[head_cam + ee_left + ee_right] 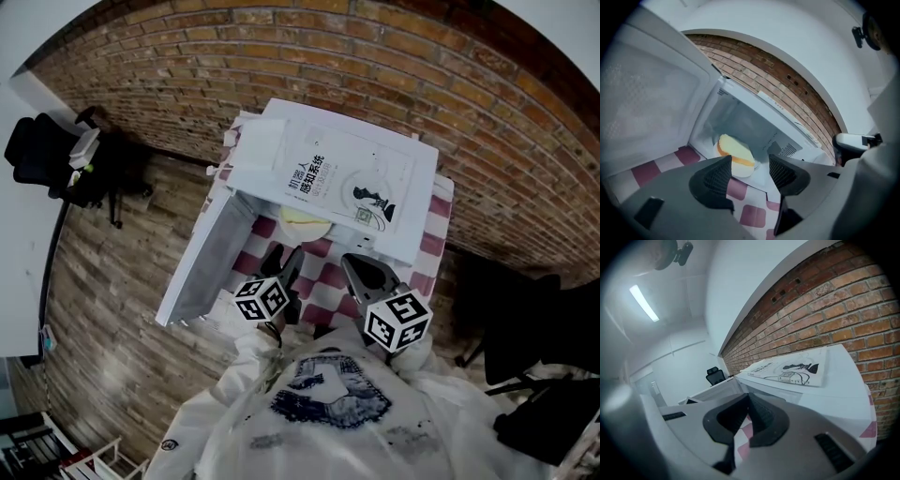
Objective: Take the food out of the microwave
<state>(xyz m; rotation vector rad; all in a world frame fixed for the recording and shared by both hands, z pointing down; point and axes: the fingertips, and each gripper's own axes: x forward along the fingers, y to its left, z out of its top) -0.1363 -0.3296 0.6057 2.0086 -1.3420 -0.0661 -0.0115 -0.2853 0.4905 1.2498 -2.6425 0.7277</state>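
— Where do we see the food (735, 156)?
— Inside the microwave (740, 119), by the front edge of its floor, on the side of the wide-open door (210, 260).
— And our grippers?
— Our left gripper (750, 169) faces the food, jaws well apart, nothing between them. Our right gripper (748, 398) is above the checked cloth (752, 216), jaw tips pressed together, empty.

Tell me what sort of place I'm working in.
Likely an office or lab corner, not a home kitchen: a bare brick wall, a black office chair by a white desk, and the open microwave on a checked cloth.
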